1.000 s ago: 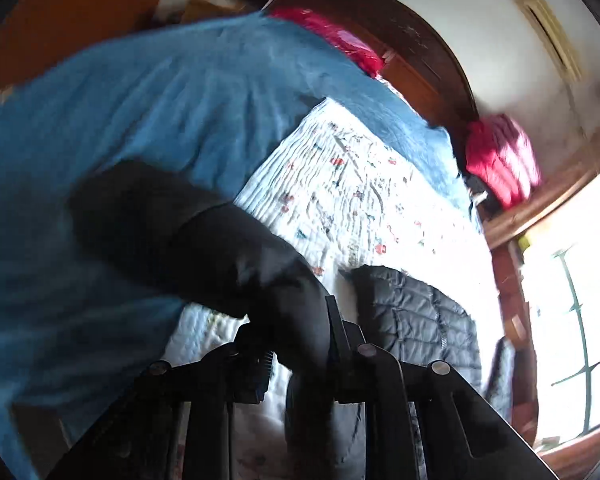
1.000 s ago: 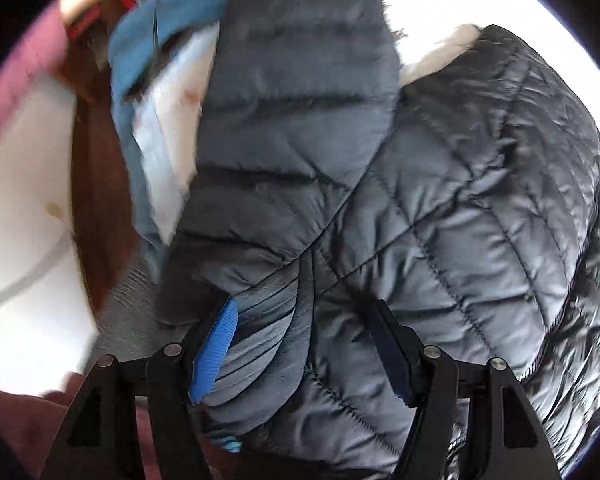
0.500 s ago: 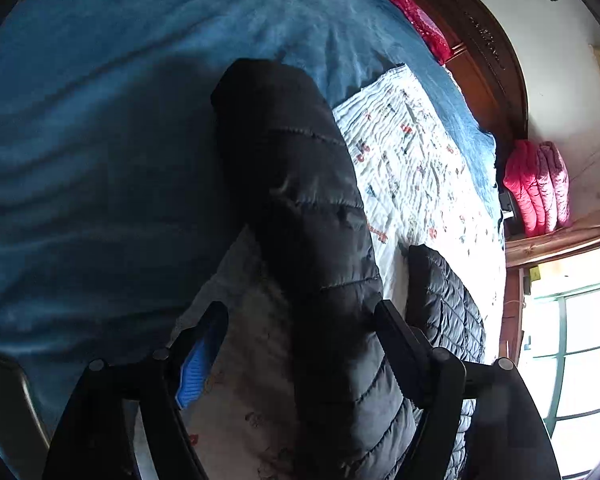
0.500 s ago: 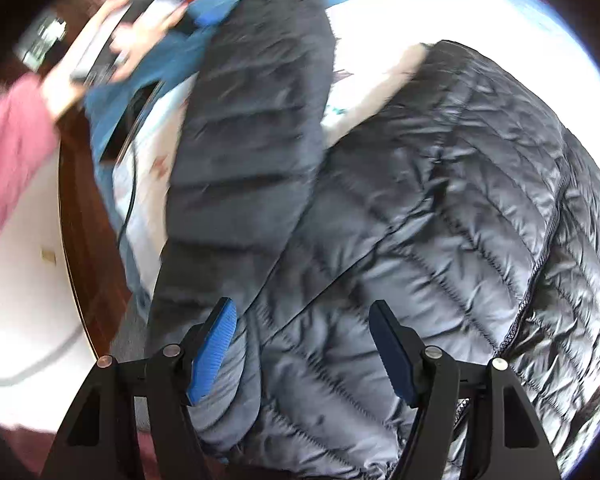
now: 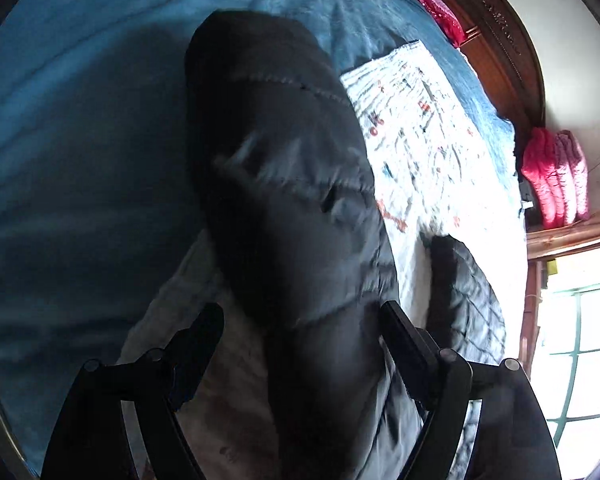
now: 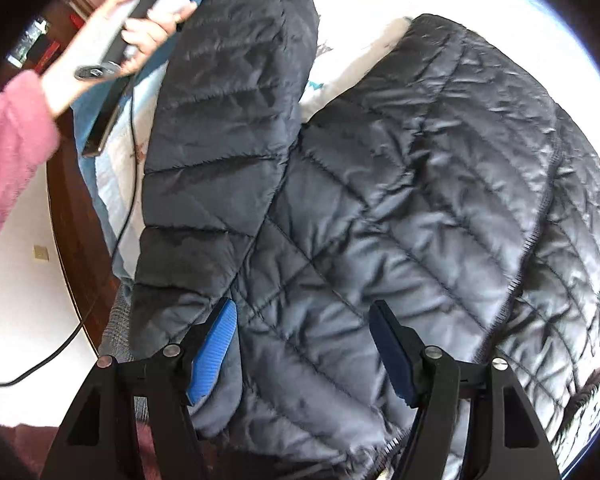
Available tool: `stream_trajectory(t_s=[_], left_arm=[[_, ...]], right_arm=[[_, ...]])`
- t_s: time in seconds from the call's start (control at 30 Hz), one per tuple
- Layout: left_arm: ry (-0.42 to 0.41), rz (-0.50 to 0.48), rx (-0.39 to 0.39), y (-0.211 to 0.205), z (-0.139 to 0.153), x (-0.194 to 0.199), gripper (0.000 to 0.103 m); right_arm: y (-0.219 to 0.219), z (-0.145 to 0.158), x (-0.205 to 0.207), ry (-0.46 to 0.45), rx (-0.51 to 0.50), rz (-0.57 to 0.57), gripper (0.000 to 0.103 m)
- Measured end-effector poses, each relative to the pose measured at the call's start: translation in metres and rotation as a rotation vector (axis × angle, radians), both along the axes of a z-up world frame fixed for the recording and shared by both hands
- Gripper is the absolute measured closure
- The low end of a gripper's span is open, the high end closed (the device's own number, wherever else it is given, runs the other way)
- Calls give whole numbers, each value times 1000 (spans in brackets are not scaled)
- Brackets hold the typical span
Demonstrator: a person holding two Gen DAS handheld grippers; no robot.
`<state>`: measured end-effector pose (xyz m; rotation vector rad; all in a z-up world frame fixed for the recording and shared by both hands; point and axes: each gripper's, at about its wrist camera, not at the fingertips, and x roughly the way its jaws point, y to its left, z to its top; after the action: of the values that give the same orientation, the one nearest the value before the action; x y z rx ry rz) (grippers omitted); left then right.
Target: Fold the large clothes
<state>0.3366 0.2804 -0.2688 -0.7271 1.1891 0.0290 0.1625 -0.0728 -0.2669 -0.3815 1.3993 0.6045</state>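
Across the blue bedspread (image 5: 80, 160), the black quilted puffer jacket's sleeve (image 5: 284, 184) now lies released from my left gripper (image 5: 300, 336), whose jaws are opening around it. My right gripper (image 6: 304, 344) hangs wide, unchanged, over the jacket body (image 6: 420, 200), so the sleeve fold comes next.

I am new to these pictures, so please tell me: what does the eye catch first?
A dark quilted jacket fills the right wrist view, spread on a white patterned quilt. Its sleeve runs between the opening left tongs, over a blue blanket. Bright pink bedding sits far right.
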Motion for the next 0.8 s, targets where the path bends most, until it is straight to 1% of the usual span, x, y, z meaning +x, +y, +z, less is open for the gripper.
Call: stream_trajectory(t_s=[0.07, 0.1, 0.13, 0.17, 0.2, 0.23, 0.27, 0.3, 0.33, 0.4, 0.53, 0.57, 0.67, 0.7, 0.77, 0.8], left_arm=[[-27, -1, 30, -4, 4, 5, 26], [-36, -3, 32, -4, 8, 4, 31], [-54, -16, 16, -6, 10, 6, 49], [-60, -21, 8, -8, 13, 5, 63], [-69, -19, 9, -9, 17, 5, 67], [-87, -19, 23, -11, 24, 5, 76], [-98, -25, 40, -14, 31, 3, 83], [-107, -26, 56, -17, 38, 2, 83], [-127, -28, 83, -23, 50, 0, 83], [-154, -36, 122, -32, 71, -6, 84], [-247, -98, 219, -68, 127, -31, 84], [-277, -126, 247, -84, 144, -40, 84], [-359, -204, 315, -135, 186, -65, 84], [-377, -224, 334, -146, 194, -74, 84], [-430, -303, 374, -193, 214, -96, 84], [-444, -333, 390, -214, 218, -102, 84]], right_arm=[[-14, 10, 1, 4, 27, -17, 28], [-19, 15, 2, 2, 39, -30, 28], [-21, 16, 3, -3, 45, -44, 28], [-31, 23, 3, -13, 51, -55, 28], [-36, 29, 4, -27, 61, -69, 28], [-41, 33, 3, -37, 69, -81, 28], [-47, 38, 2, -48, 82, -94, 28], [-54, 42, 0, -58, 93, -107, 28], [-63, 47, -14, -70, 101, -122, 28], [-82, 62, -15, -100, 114, -157, 28], [-119, 82, -23, -178, 118, -227, 28], [-121, 85, -25, -195, 121, -244, 28], [-154, 96, -36, -238, 138, -313, 28], [-165, 100, -43, -256, 141, -342, 28], [-189, 105, -52, -290, 149, -403, 28], [-203, 107, -58, -307, 155, -433, 28]])
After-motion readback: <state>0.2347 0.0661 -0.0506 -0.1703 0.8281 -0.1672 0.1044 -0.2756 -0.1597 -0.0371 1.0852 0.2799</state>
